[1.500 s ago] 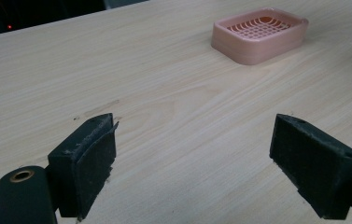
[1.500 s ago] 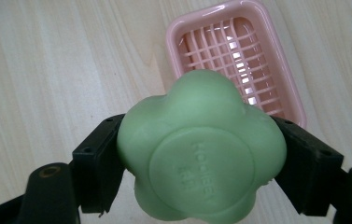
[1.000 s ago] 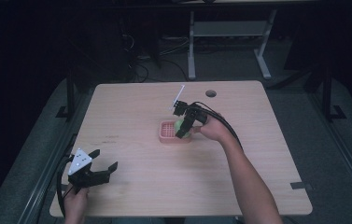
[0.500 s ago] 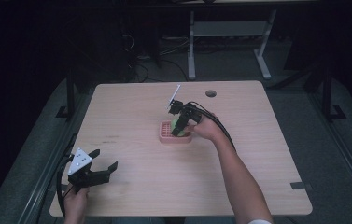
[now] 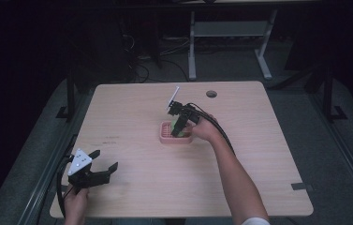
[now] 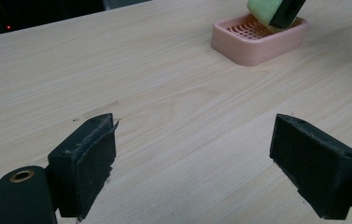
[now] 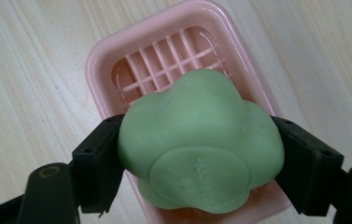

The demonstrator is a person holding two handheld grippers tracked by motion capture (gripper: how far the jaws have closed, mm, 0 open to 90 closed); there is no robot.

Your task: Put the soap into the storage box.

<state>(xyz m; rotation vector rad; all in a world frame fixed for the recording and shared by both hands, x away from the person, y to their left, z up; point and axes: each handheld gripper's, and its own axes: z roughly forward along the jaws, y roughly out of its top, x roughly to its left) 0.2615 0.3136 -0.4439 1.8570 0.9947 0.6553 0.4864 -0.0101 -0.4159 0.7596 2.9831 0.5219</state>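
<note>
1. Sitting clamped between the two black jaws of the right gripper [image 7: 197, 161], a pale green, flower-shaped bar of soap [image 7: 199, 147] hangs just over a pink plastic soap dish [image 7: 103, 65] with a slotted grid floor; whether its underside touches the dish, I cannot tell.
2. From the high view, the soap [image 5: 181, 125] and the soap dish [image 5: 165, 136] sit near the middle of the light wooden table [image 5: 258, 140], slightly toward its far side, with the right gripper [image 5: 181, 123] coming down on them from the right.
3. The jaws press on opposite flanks of the bar, one on each side, and the stamped face of the soap turns toward the right gripper's camera.
4. The right hand [image 5: 207, 129] holds the gripper tilted down and leftward, a black cable trailing back along the forearm.
5. Well apart, at the near left corner of the table, the left gripper [image 5: 100, 165] rests in the left hand [image 5: 76, 204] with its jaws spread wide and nothing between them.
6. Through the left gripper view, the soap dish [image 6: 257, 44] lies far off to the right, the soap [image 6: 262, 10] above it.
</note>
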